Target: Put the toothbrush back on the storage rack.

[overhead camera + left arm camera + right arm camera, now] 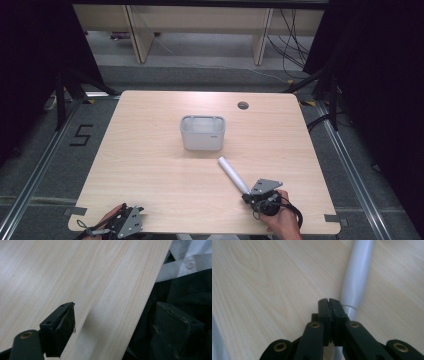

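Even overhead light, dark surround; soft shadows; gripper views slightly blurred, perhaps defocus.

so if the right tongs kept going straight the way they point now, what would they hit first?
Probably the grey bin. The right tongs, jaws pressed together beside the white tube, point up-table along it toward the bin; bare table lies between. Depth is uncertain.

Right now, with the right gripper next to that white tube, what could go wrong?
1. The right gripper has its jaws shut beside the white tube, not around it; pushing forward may roll it away.
2. The left gripper, open, hangs over the table edge and could catch it when moved.
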### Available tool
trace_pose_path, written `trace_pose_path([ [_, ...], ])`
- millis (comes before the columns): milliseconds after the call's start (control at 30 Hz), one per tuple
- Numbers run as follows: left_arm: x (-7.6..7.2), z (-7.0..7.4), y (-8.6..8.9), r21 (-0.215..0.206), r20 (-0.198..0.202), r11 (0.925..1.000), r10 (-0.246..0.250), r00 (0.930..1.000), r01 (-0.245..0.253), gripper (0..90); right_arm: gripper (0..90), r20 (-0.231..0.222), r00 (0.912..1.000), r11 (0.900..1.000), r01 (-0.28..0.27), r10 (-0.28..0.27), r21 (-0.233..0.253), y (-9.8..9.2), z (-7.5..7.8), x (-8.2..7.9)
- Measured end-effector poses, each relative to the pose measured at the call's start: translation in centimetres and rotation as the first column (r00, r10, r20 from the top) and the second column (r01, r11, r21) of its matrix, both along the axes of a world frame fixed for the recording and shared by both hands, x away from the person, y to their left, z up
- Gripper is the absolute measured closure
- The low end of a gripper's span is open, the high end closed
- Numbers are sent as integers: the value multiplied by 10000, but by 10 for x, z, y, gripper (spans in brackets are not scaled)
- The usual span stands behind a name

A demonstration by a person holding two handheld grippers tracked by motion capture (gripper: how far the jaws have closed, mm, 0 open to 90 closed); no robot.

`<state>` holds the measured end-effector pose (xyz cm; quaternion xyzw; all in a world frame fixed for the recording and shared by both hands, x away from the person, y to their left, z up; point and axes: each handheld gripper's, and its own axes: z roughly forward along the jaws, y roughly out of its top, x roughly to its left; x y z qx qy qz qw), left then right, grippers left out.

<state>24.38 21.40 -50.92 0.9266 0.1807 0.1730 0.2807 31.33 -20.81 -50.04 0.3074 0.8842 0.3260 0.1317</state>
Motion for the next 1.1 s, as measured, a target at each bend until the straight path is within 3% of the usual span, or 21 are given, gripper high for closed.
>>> trace_pose_path([
  [533,0,0,0,2,3,10000,0,10000,0,169,885,102,9982,9981,594,-592,-181,-14,2,11],
  [800,0,-1,-1,17,-16,10000,5,10000,-5,169,885,386,9961,9966,799,-792,-192,-16,2,20],
  [833,0,-1,-1,17,-22,10000,5,10000,-5,169,885,601,9952,9966,793,-778,-231,-16,2,21],
  [867,0,-1,-1,10,-23,10000,6,10000,-6,169,885,475,9944,9953,952,-942,-201,-15,2,21],
  [1100,0,0,-1,16,-18,10000,-9,10000,9,169,885,766,9897,9918,1239,-1213,-315,-16,1,29],
])
